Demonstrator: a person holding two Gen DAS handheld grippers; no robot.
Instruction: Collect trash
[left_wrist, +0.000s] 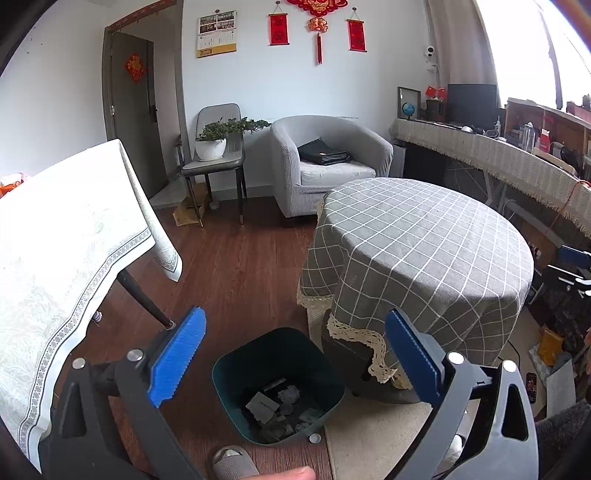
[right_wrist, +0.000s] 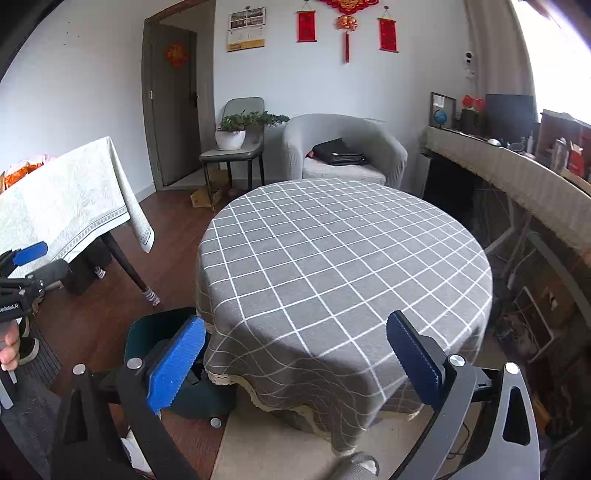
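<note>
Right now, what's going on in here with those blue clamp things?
A person is collecting trash with a hand-held gripper in each hand. The left gripper hangs open and empty above the dark green bin, which has crumpled scraps in it. The right gripper, also open and empty, faces the round checked table.

Left wrist view looks steeply down at the bin (left_wrist: 277, 387) beside the round table (left_wrist: 424, 251); right wrist view faces the same table (right_wrist: 343, 258) centre-frame, bin (right_wrist: 147, 332) lower left.
</note>
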